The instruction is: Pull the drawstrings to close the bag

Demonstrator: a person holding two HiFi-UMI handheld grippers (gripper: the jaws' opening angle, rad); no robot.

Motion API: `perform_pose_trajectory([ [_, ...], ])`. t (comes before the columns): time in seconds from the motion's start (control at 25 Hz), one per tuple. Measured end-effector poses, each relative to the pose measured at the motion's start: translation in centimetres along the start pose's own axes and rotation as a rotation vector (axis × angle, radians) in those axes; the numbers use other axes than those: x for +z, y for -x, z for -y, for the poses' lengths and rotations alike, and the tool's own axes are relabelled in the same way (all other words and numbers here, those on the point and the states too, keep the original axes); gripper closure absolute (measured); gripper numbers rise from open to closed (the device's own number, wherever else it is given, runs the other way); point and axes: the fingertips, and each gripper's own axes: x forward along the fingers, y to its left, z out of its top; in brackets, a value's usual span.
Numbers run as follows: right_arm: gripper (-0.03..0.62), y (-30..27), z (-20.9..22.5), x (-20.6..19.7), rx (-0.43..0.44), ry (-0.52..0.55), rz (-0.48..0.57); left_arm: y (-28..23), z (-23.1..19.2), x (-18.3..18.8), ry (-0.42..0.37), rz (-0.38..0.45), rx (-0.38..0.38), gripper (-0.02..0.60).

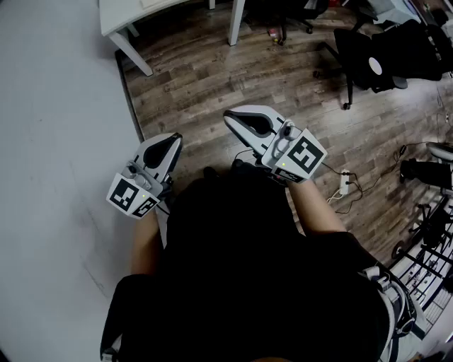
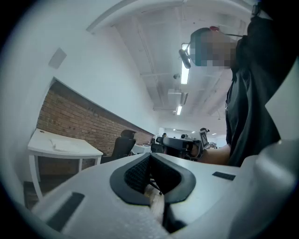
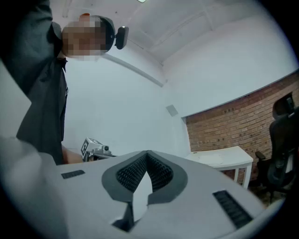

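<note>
No bag or drawstrings show in any view. In the head view my left gripper [image 1: 170, 141] and right gripper [image 1: 233, 117] are held in front of the person's dark shirt [image 1: 241, 269], above the wooden floor, both pointing away. In the left gripper view the jaws of my left gripper [image 2: 149, 157] meet with nothing between them. My right gripper [image 3: 147, 153] in the right gripper view is likewise shut and empty. Each gripper view looks upward at the ceiling and walls.
A white wall [image 1: 56, 141] runs along the left. A white table [image 1: 131, 21] stands at the back and a black office chair [image 1: 375, 60] at the far right. A power strip with cables [image 1: 344, 184] lies on the wooden floor [image 1: 205, 78].
</note>
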Motion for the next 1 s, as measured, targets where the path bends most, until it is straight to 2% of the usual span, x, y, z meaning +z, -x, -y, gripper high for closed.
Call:
perform_pose_trajectory([
  [0.24, 0.589, 0.9, 0.6, -0.8, -0.030, -0.007, -0.033, -0.8, 0.3, 0.8, -0.034, 0.012, -0.027, 0.565],
  [0.56, 0.588, -1.2, 0.3, -1.0, -0.035, -0.037, -0.007, 0.4, -1.6, 0.9, -0.052, 0.021, 0.004, 0.565],
  [0.84, 0.588, -0.7, 1.3, -0.4, -0.043, -0.007, -0.052, -0.1, -2.6, 2.1, -0.026, 0.030, 0.048, 0.565],
  [1.0, 0.588, -1.7, 0.5, -1.5, -0.045, 0.006, -0.078, 0.9, -3.5, 1.4, -0.020, 0.040, 0.049, 0.565],
])
